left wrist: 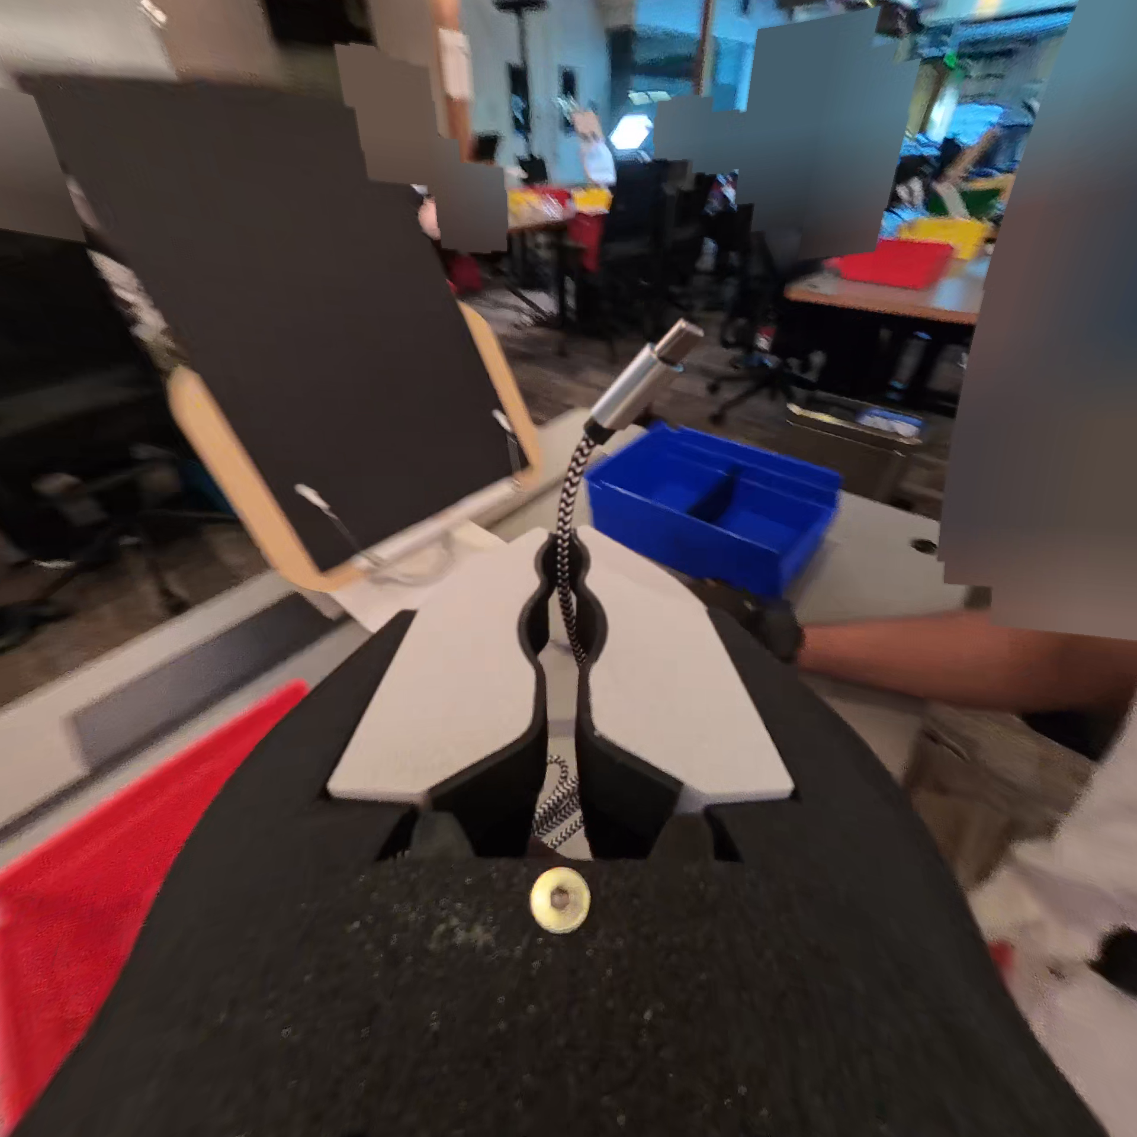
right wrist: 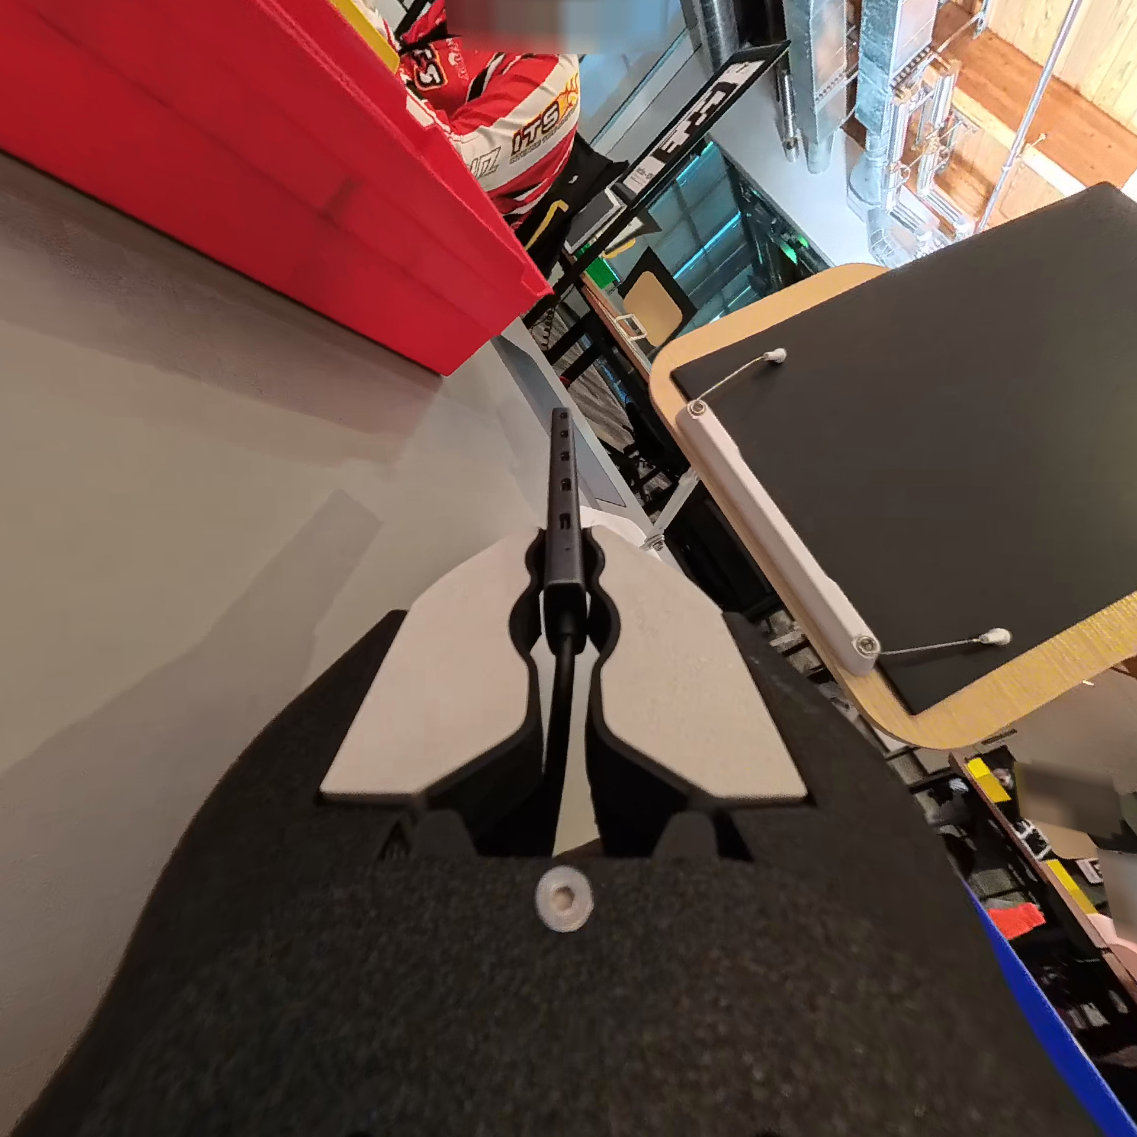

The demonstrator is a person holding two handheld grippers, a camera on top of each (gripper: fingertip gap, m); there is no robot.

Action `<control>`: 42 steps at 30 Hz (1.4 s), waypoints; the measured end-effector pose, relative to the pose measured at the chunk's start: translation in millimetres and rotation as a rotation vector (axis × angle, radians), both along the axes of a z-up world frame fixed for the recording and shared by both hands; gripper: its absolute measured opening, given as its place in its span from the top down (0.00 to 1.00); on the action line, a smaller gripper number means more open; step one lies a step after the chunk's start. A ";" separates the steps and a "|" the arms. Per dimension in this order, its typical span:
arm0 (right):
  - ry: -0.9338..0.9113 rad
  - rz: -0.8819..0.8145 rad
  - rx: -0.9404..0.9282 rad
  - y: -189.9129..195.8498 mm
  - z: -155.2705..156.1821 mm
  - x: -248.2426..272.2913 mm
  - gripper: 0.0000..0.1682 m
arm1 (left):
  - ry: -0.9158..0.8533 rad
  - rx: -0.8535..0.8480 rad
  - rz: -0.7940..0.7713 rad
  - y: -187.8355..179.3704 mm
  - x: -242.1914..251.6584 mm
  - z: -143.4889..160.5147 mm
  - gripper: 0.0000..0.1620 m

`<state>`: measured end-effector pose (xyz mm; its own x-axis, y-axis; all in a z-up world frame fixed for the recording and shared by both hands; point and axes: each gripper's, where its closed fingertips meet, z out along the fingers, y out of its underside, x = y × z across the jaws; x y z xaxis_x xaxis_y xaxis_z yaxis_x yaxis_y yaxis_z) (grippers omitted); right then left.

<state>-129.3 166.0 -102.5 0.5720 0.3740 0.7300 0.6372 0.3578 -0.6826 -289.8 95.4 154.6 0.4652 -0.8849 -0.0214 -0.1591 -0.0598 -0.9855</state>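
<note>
The left gripper (left wrist: 563, 554) pinches a braided cable (left wrist: 569, 541) above the blue bin (left wrist: 793, 554); the right gripper (right wrist: 563, 554) clamps a dark hub (right wrist: 563, 492) near the red bin (right wrist: 277, 184).

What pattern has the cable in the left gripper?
Black-and-white braided cable, seen best in left wrist view.

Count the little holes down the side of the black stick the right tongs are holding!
5 on the black port hub, in one row along the narrow edge facing the camera, from its far tip back to the right tongs. More may hide between the fingers.
</note>
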 end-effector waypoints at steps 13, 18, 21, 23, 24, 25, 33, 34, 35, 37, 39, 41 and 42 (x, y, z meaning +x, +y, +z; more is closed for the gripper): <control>0.107 0.001 -0.033 2.8 7.7 10.8 0.94 | 0.251 -0.610 -0.044 -17.5 105.8 -287.5 0.99; 0.095 0.000 -0.028 2.4 7.0 9.8 0.94 | 0.372 -0.542 0.004 -11.2 109.8 -320.1 0.97; 0.092 0.001 -0.029 2.4 6.5 9.4 0.94 | 0.455 -0.379 0.037 -6.3 108.5 -324.6 0.95; 0.091 0.002 -0.030 2.5 6.3 9.3 0.94 | 0.460 -0.248 0.048 -3.5 111.9 -316.2 0.95; 0.090 0.002 -0.031 2.6 6.2 9.2 0.94 | 0.457 -0.203 0.046 -3.4 114.1 -312.1 0.95; 0.091 0.002 -0.031 2.6 6.3 9.1 0.94 | 0.454 -0.181 0.034 -4.9 116.6 -308.8 0.95; 0.091 0.002 -0.033 2.6 5.9 9.0 0.94 | 0.445 -0.061 0.048 0.8 120.0 -298.2 0.95; 0.090 0.003 -0.034 2.7 5.8 8.8 0.94 | 0.470 -0.039 0.059 3.1 118.7 -301.6 0.95; 0.089 0.003 -0.035 2.7 5.5 8.6 0.94 | 0.499 -0.019 0.068 5.0 117.6 -305.6 0.94; 0.088 0.004 -0.033 2.5 5.5 8.3 0.94 | 0.569 0.000 0.083 8.2 115.4 -317.5 0.93; 0.086 0.003 -0.035 2.6 5.2 8.3 0.94 | 0.636 0.002 0.093 9.3 114.1 -329.5 0.88; 0.089 0.004 -0.035 2.5 5.5 8.4 0.94 | 0.672 0.000 0.099 9.4 114.5 -336.4 0.86; 0.090 0.003 -0.035 2.6 5.7 8.6 0.94 | 0.676 -0.003 0.099 9.4 115.6 -337.4 0.86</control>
<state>-120.6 168.5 -96.8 0.6339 0.3998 0.6621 0.5715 0.3346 -0.7493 -174.2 104.8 -182.8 0.4289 -0.8394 -0.3338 -0.7334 -0.1079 -0.6712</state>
